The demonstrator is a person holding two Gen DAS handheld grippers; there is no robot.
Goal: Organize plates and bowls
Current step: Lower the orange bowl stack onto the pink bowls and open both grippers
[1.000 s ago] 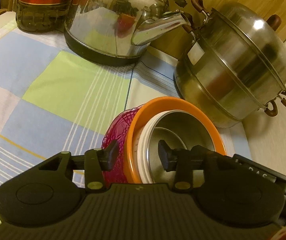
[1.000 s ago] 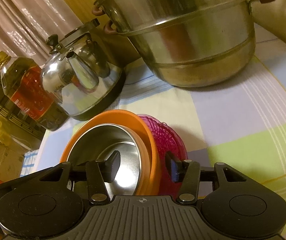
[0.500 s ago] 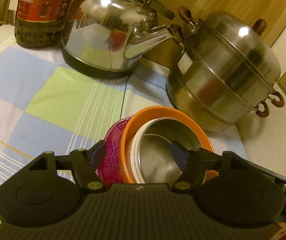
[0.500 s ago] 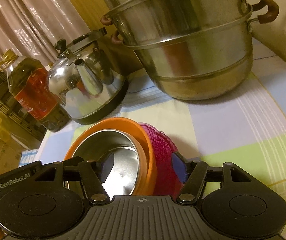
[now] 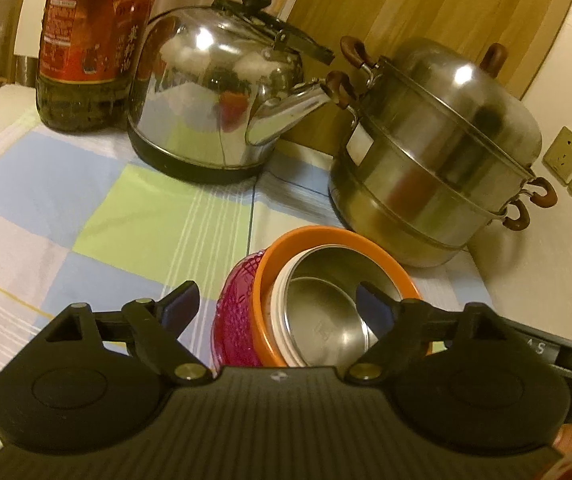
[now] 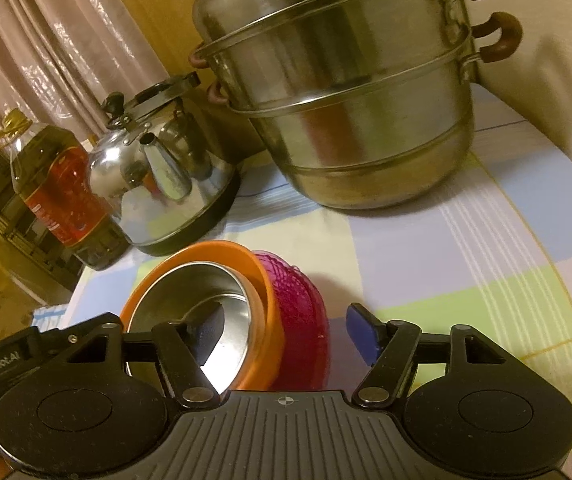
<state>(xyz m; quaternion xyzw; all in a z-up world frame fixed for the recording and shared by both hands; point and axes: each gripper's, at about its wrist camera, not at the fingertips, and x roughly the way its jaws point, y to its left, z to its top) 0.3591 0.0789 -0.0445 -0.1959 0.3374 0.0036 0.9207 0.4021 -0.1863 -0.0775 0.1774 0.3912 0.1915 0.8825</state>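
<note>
A nested stack of bowls stands on the checked tablecloth (image 5: 138,224). A magenta patterned bowl (image 5: 234,320) is outermost, then an orange bowl (image 5: 326,236), a white rim and a steel bowl (image 5: 326,316). My left gripper (image 5: 278,300) straddles the stack's near wall with its jaws opening. One of its fingers is outside the magenta bowl and the other over the steel bowl, and neither pad presses. In the right wrist view the orange bowl (image 6: 214,252), steel bowl (image 6: 190,292) and magenta bowl (image 6: 302,300) sit between the opening jaws of my right gripper (image 6: 286,326), whose pads are clear of the walls.
Behind the stack stand a steel kettle (image 5: 214,112), a tall steel steamer pot (image 5: 438,160) and an oil bottle (image 5: 90,48). Wall sockets (image 5: 566,156) are at the right. From the right wrist, the steamer (image 6: 346,100) looms close ahead, with the kettle (image 6: 158,188) to its left.
Both grippers have spread their fingers away from the stack's walls and drawn back and up a little. The bowls look smaller and stay on the cloth.
</note>
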